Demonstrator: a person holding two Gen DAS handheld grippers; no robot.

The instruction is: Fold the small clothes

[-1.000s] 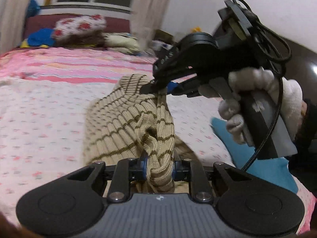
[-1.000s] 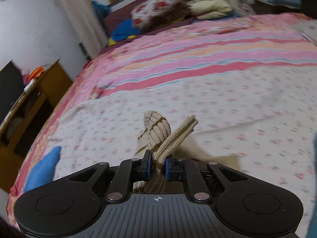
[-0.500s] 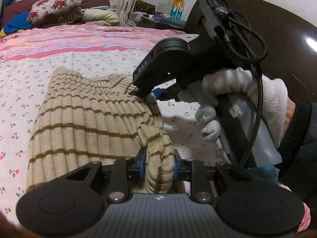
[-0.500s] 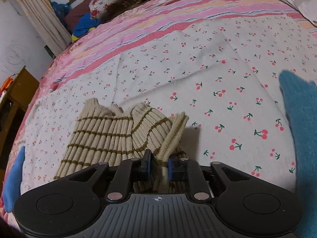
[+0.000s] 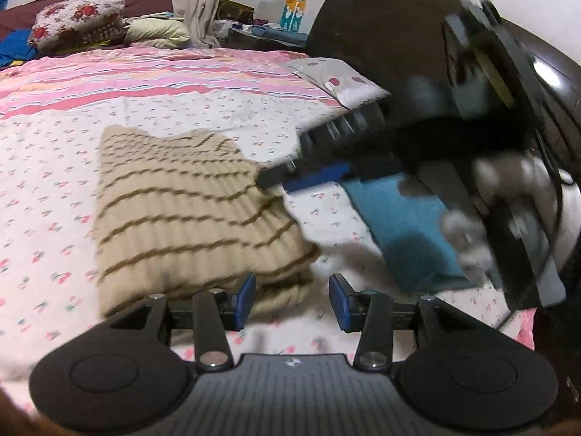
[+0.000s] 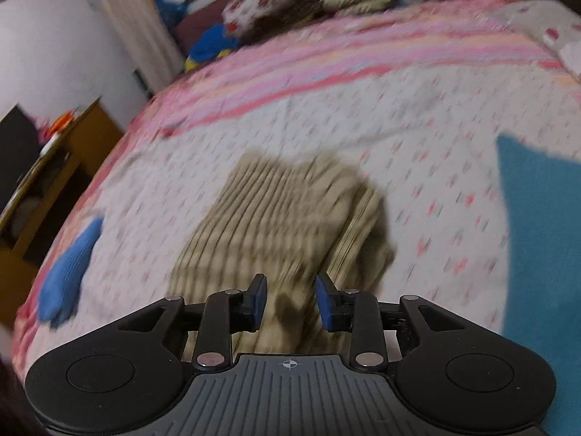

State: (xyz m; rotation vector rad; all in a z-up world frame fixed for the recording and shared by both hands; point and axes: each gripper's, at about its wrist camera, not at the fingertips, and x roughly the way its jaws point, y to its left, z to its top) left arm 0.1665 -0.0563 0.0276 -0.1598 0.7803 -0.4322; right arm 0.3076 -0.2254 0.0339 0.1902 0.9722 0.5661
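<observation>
**Both grippers let go, sweater down on the bed**

Here's the striped beige sweater (image 5: 189, 214), lying folded and flat on the cherry-print bedsheet (image 5: 47, 196). The left gripper (image 5: 292, 301) has just been opening its jaws, and the blue pads stand apart with nothing pinched; the sweater's near corner sits just inside the gap at about eleven o'clock from the fingertips, by the left pad.

Over to the right gripper (image 6: 290, 301): jaws also just opened, standing moderately apart. The sweater (image 6: 283, 218) fills the view at twelve o'clock from it. The picture is smeared with motion, so the fabric looks loose between the pads, though I can't be sure about contact.

From the left wrist view, the right gripper (image 5: 301, 176) shows up at two o'clock, carried by a gloved hand (image 5: 508, 196), its tip at the sweater's right edge. A teal cloth (image 5: 406, 225) lies under it. Another blue cloth (image 6: 69, 265) rests at nine o'clock in the right wrist view, near the bed's edge.
</observation>
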